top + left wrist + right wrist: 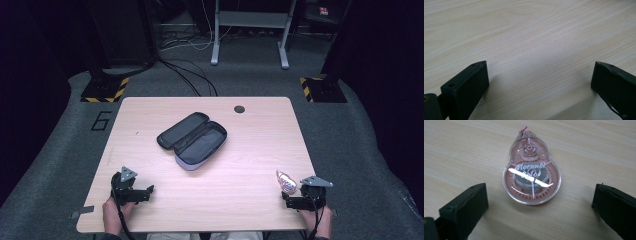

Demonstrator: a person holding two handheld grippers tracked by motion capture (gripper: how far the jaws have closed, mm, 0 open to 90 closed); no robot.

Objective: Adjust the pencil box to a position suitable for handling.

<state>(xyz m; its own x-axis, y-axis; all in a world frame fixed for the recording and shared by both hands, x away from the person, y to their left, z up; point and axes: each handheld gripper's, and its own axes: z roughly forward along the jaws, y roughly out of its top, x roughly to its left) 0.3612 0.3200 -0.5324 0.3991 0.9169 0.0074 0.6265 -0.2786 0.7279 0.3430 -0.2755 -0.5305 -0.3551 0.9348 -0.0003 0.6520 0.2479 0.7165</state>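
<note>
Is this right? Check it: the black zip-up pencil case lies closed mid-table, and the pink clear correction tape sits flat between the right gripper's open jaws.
Not quite. The black zip-up pencil case lies open, both halves spread flat with the grey lining showing, as the high view shows. The rest stands: it is mid-table, and the pink clear correction tape sits flat on the wooden table between the open jaws of the right gripper.

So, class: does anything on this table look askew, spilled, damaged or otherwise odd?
Nothing stands out. The pencil case lies unzipped and open mid-table, and the pink correction tape lies flat and intact before the open right gripper.
</note>
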